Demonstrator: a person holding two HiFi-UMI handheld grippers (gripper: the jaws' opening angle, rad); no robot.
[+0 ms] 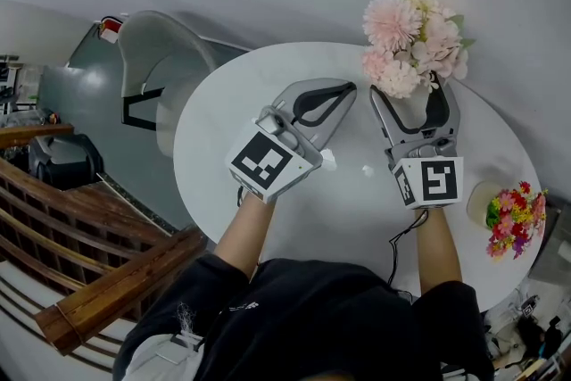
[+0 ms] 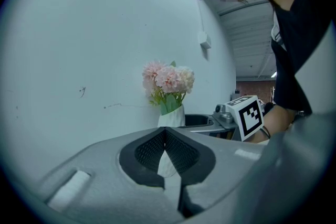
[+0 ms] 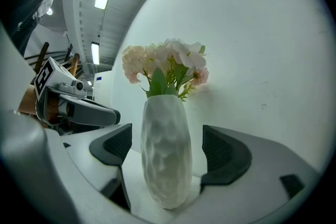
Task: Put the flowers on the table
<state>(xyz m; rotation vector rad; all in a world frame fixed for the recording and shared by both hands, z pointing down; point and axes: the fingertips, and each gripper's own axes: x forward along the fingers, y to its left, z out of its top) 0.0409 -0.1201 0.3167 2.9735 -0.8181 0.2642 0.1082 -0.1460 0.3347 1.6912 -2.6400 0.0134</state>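
Though blooms (image 1: 412, 45) mostly hide it in head view, vase (image 3: 164, 176) stands untouched btw my R gripper's (image 3: 167, 141) spread jaws. L gripper (image 2: 165, 131) is closed, empty.

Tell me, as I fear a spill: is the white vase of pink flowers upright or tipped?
Upright. The white vase stands with its base flat on the table, neck straight up, flowers on top.

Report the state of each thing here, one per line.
left tool: shut, empty.
right tool: open, jaws either side of the vase, touching nothing.
vase: upright on the table, free of both pads.
pink flowers: standing in the vase.
colourful flowers: upright in a pot at the table's edge.
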